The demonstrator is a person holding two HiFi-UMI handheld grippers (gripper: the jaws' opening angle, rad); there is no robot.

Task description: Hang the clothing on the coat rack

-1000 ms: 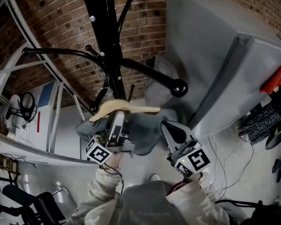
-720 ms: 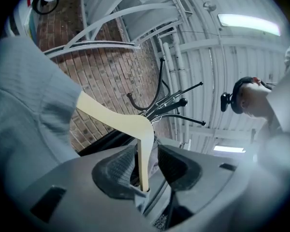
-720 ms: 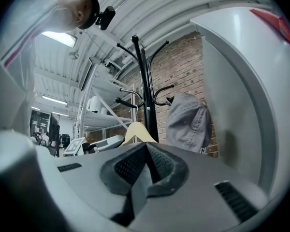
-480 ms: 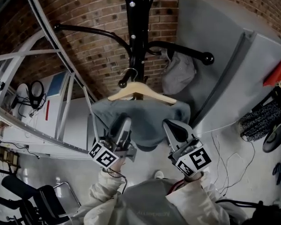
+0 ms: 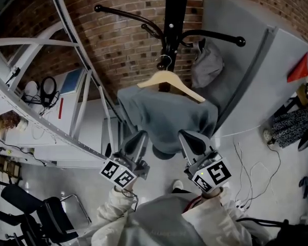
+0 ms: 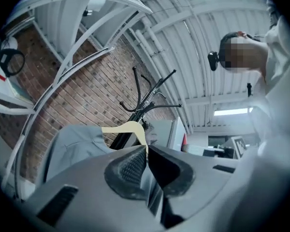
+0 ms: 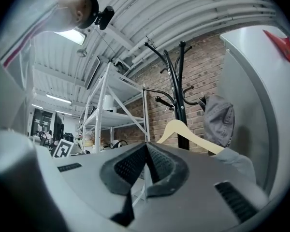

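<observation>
A black coat rack [image 5: 174, 14] stands against the brick wall. A wooden hanger [image 5: 169, 81] hangs by its hook from one of the rack's lower arms, and a grey garment [image 5: 167, 117] is draped over it. My left gripper [image 5: 138, 140] is below the garment's left hem, apart from it. Its jaws are closing with nothing between them. In the left gripper view the pads [image 6: 133, 164] meet, with the hanger [image 6: 128, 129] beyond. My right gripper [image 5: 189, 140] sits under the right hem, shut and empty. The right gripper view shows its tips [image 7: 146, 146] together and the hanger [image 7: 183, 132] ahead.
A grey cap [image 5: 208, 65] hangs from a right arm of the rack. A white metal shelf frame [image 5: 66, 86] runs along the left, with headphones [image 5: 49, 88] behind it. A grey cabinet [image 5: 256, 76] stands at the right. Cables [image 5: 256, 173] lie on the floor and a black chair [image 5: 46, 214] is at lower left.
The left gripper let go of the hanger, drew back below the garment and closed its jaws. The hanger and garment now hang free on the rack. The right gripper stayed shut.
</observation>
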